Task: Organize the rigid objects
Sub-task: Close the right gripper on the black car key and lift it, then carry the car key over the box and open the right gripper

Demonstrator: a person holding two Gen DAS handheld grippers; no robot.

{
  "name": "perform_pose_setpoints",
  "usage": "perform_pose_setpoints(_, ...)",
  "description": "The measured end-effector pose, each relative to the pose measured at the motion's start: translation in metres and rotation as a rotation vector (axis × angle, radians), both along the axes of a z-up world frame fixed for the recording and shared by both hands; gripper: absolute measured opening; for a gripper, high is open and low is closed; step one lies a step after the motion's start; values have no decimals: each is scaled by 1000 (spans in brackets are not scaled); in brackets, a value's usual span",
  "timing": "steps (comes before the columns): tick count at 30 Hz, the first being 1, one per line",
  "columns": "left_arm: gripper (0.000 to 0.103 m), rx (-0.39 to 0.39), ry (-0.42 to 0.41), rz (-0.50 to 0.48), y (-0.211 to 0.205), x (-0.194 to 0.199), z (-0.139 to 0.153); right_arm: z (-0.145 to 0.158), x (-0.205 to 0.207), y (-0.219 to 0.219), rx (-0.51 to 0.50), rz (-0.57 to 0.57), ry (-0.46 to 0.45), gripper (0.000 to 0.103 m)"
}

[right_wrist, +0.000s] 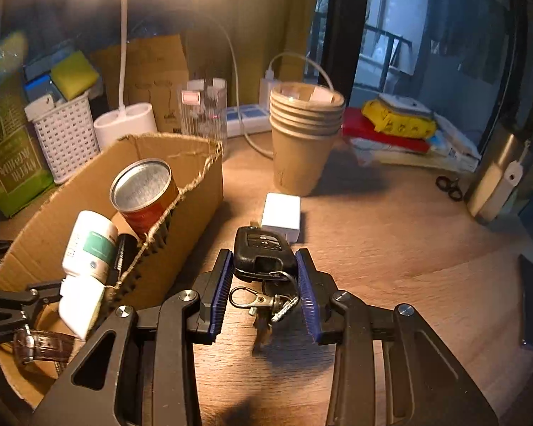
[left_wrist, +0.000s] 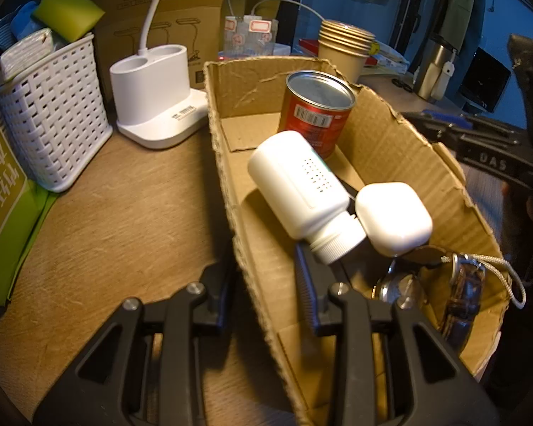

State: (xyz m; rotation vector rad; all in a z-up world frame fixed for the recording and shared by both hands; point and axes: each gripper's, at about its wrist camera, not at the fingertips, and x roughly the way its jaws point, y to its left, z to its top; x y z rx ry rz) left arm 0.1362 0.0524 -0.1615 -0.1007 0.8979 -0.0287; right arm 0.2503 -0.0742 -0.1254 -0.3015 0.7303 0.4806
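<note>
The car key (right_wrist: 263, 254) sits directly between the blue pads of the right claw (right_wrist: 264, 284), its black fob pointing straight ahead along the fingers and its ring of small keys (right_wrist: 266, 305) trailing back toward the wrist — so the key's long axis runs with the claw, not across it. The pads stand just beside the fob's two flanks; whether they press on it or merely bracket it I cannot tell, and blur on the hanging keys suggests the bundle is off the surface (right_wrist: 391, 248), though that is a judgement. Just beyond the fob's tip lies a white charger block (right_wrist: 281, 216), near but apart.

The cardboard box (right_wrist: 89, 181) lies to the left of this claw, its torn near wall close by. Inside it: a red can (left_wrist: 316, 110) upright at the far end, a white bottle (left_wrist: 302, 195) on its side, a white earbud case (left_wrist: 394, 218) touching the bottle's cap, and a watch (left_wrist: 462, 294) in the near corner.

The left claw (left_wrist: 266, 294) straddles the box's left wall — one finger outside, one inside; its jaws look parted, but whether they pinch the cardboard is unclear. The right claw is plainly the nearer to the key, and the move it faces is a leftward carry over that wall
</note>
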Motion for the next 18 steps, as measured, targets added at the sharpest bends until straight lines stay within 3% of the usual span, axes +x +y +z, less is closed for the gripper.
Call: perform_pose_setpoints(18, 34, 0, 0, 0, 0, 0, 0, 22, -18, 1, 9, 9, -60, 38)
